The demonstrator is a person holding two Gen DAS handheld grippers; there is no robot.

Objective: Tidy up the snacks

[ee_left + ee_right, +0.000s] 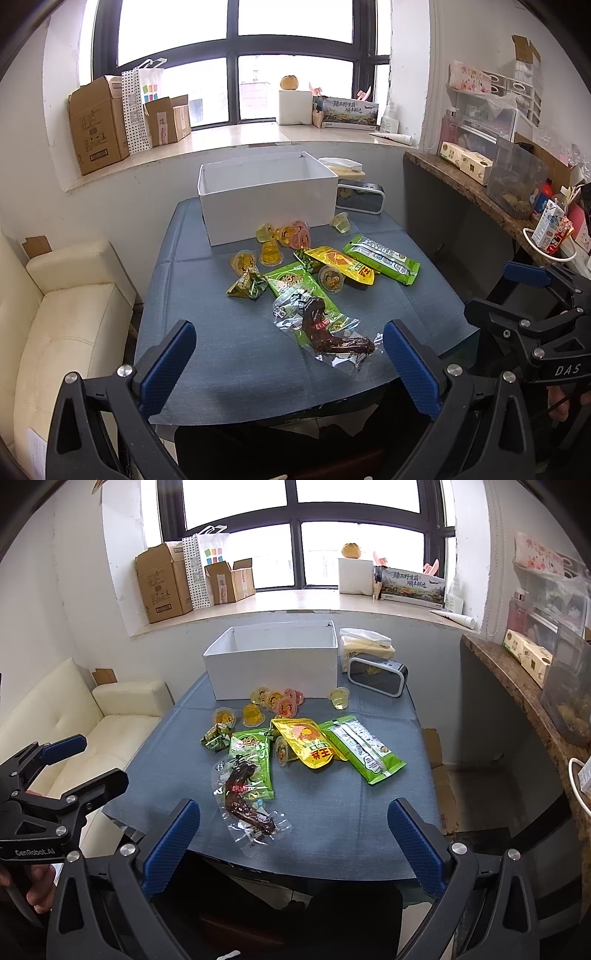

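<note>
I hold my left gripper [290, 363] above the near edge of the table [229, 354], its two blue-padded fingers spread wide with nothing between them. My right gripper [293, 843] hovers the same way, fingers spread apart and holding nothing, a little to the right of the left one; each shows at the edge of the other's view.

The snacks lie in a loose heap on the blue-grey cloth in the middle of the table. Nearest to me is a clear packet with a dark brown meat piece [325, 332] inside, lying partly over a green packet [295, 282]. Left of that sits a small green pyramid-shaped packet [246, 285]. To the right, a yellow pouch [341, 264] lies slantwise, and just beyond it a longer green and white packet [384, 258]. One jelly cup [331, 278] lies on its side against the yellow pouch. More jelly cups [280, 236], yellow and pink, cluster in front of the white box [267, 195], and one pale cup [340, 222] stands apart by the box's right corner.

The white box stands open at the far side of the table; I cannot see its floor. Right of it is a dark clock [360, 197] with a tissue pack [365, 646] behind. A cream sofa [62, 310] stands to the left of the table
</note>
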